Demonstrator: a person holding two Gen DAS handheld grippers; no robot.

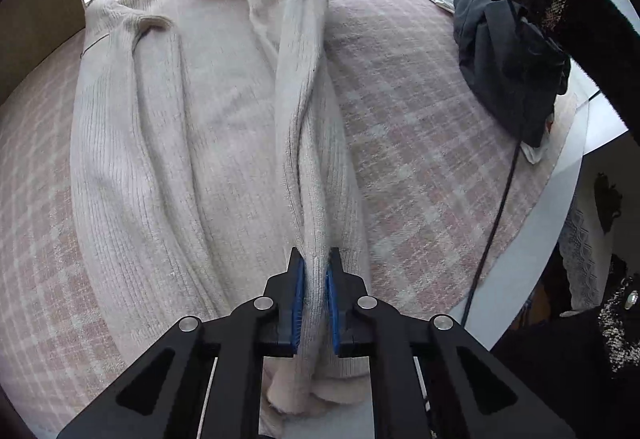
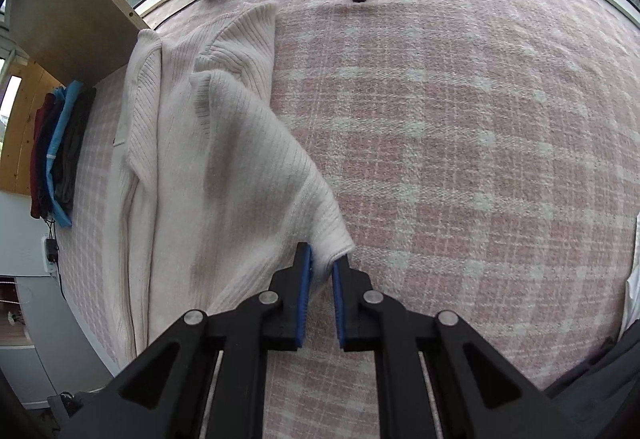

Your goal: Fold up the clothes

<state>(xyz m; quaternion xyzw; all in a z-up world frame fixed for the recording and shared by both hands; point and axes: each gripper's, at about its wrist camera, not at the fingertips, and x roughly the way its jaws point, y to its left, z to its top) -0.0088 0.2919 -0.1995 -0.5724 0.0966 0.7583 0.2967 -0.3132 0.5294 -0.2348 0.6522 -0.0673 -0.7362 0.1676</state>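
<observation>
Both the left claw point(image 1: 316, 303) and right claw point(image 2: 320, 295) pinch the sweater point(image 1: 180, 119) edge thinly (slippery knit); uneven pulling could let it slide free.

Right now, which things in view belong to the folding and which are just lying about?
In the job:
- cream sweater
- left gripper, jaws shut on the sweater
- right gripper, jaws shut on the sweater

Lying about:
- grey garment pile
- stack of folded clothes
- checked cover
</observation>
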